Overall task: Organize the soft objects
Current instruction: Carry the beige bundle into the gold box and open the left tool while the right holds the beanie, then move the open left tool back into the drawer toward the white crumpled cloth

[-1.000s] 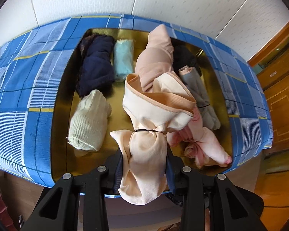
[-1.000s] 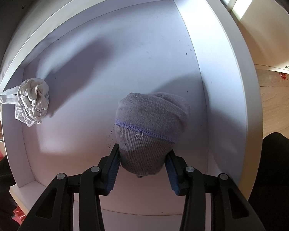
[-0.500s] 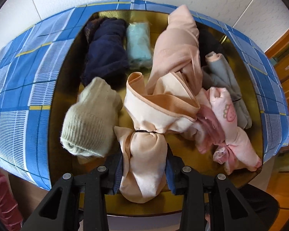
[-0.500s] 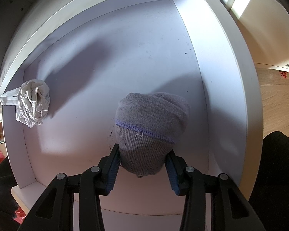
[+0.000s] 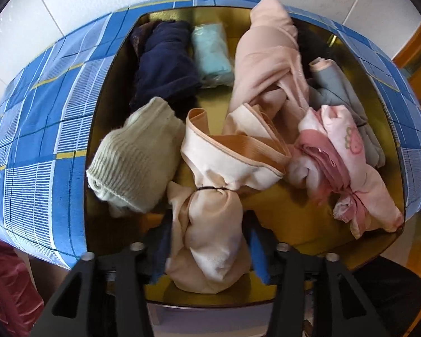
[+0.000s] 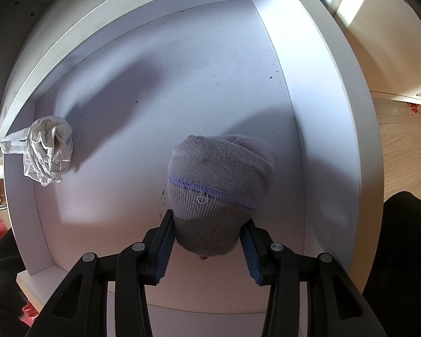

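Observation:
A peach garment bundle tied with a black band lies on the gold tray. Its lower end sits between the fingers of my left gripper. The jaws are opening and the blue pads stand just clear of the cloth. My right gripper is shut on a grey knit sock roll with a purple stitched line. It holds the roll just above the floor of a white drawer. A crumpled white cloth lies at the drawer's left wall.
On the tray lie a cream knit roll, a navy roll, a pale blue packet, a long peach garment, a grey piece and a pink bundle. A blue plaid cloth lies under the tray. Wooden floor shows right of the drawer.
My left gripper came down toward the tray with the peach bundle, and its jaws have spread apart from the cloth. The right gripper and the grey roll have not moved.

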`<state>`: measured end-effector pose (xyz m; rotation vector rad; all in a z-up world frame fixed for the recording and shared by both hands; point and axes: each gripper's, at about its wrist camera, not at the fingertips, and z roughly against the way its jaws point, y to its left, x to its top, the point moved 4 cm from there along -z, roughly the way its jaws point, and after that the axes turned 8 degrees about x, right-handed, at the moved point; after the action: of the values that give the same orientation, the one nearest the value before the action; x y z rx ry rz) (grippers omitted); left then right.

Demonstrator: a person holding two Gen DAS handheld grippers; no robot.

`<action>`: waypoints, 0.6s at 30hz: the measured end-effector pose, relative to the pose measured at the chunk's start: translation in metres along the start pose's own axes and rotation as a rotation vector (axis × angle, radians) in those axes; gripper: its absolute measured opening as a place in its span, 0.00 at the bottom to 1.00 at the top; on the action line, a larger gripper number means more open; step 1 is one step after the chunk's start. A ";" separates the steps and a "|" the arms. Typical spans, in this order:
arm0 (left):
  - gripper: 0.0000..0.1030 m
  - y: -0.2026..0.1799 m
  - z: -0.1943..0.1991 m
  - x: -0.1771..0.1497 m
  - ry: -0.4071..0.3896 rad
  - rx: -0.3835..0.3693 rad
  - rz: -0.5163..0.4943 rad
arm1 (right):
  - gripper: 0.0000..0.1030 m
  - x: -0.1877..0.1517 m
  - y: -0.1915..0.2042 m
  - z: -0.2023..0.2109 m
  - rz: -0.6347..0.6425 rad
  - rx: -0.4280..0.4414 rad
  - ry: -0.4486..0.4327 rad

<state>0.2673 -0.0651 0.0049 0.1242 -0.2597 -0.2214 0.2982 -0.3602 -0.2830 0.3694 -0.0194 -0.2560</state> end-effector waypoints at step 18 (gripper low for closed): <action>0.55 -0.005 0.033 -0.054 -0.163 0.041 -0.023 | 0.43 -0.005 0.006 -0.005 0.007 -0.005 -0.001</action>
<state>0.2064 -0.0605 0.0227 0.1500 -0.4256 -0.2495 0.2954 -0.3517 -0.2853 0.3641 -0.0207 -0.2494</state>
